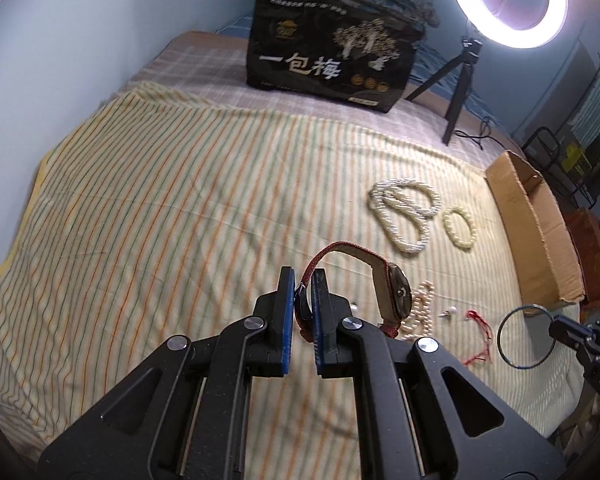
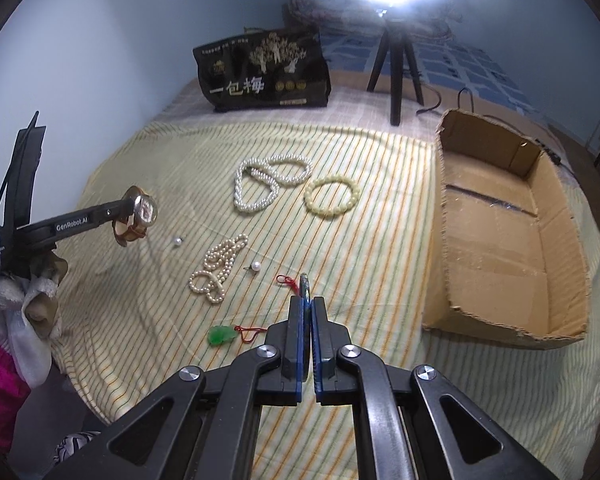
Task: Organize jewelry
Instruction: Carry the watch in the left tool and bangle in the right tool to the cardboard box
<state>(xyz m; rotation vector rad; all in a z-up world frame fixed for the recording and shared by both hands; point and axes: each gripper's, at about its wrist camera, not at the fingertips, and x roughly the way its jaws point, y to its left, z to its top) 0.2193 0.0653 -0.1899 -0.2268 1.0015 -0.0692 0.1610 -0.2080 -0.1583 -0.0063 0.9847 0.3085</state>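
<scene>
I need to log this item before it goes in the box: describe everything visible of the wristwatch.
The wristwatch has a red textured strap with a tan inner lining and a gold-toned case; the right wrist view shows a pale dial. It hangs in the air above the striped cloth, touching no other jewelry. The left claw is shut on the strap, which arches up from the pads, and the case dangles to the side.

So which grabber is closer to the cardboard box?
Right. The right gripper, pinching a thin dark bangle, hangs just beside the cardboard box. The left gripper, holding the watch, is far across the striped blanket, past the pearls.
</scene>
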